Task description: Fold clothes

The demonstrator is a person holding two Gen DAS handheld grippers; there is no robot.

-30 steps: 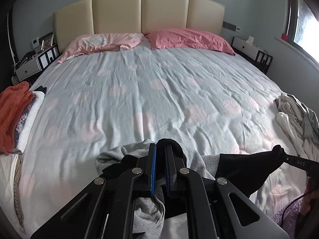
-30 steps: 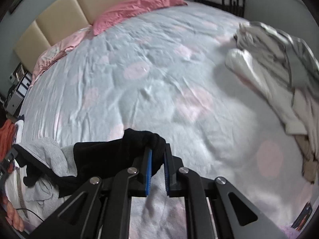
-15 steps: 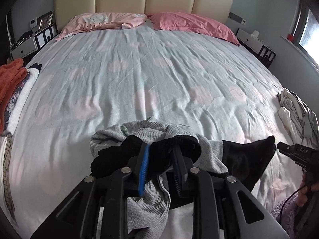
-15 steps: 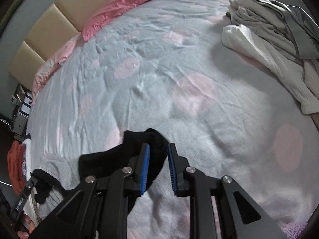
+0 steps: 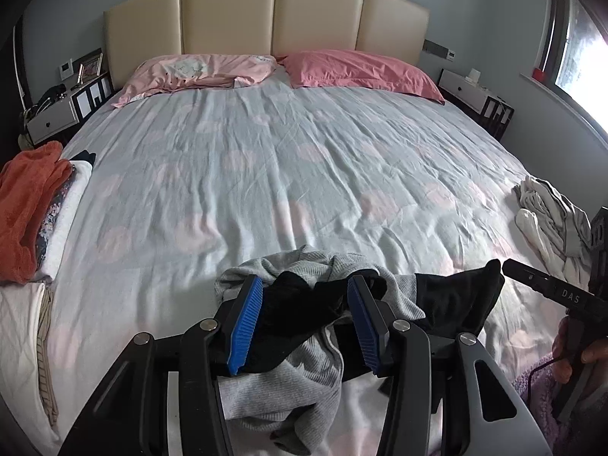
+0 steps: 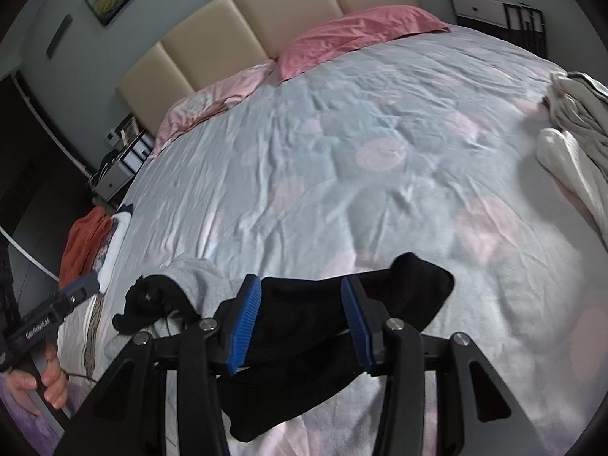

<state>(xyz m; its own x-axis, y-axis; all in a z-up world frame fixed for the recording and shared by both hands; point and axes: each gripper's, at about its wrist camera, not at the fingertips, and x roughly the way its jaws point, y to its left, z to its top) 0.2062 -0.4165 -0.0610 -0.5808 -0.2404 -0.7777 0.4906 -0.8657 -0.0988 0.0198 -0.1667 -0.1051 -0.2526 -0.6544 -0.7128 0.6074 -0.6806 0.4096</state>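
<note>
Your left gripper has its jaws opening, spread apart, and the black and grey garment lies loose between them on the bed. Your right gripper also opens over the garment's black end, pads apart from it.

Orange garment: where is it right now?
The orange garment tops the folded stack at the bed's left edge in the left wrist view, below the left nightstand; it shows smaller at the right wrist view's left side.
</note>
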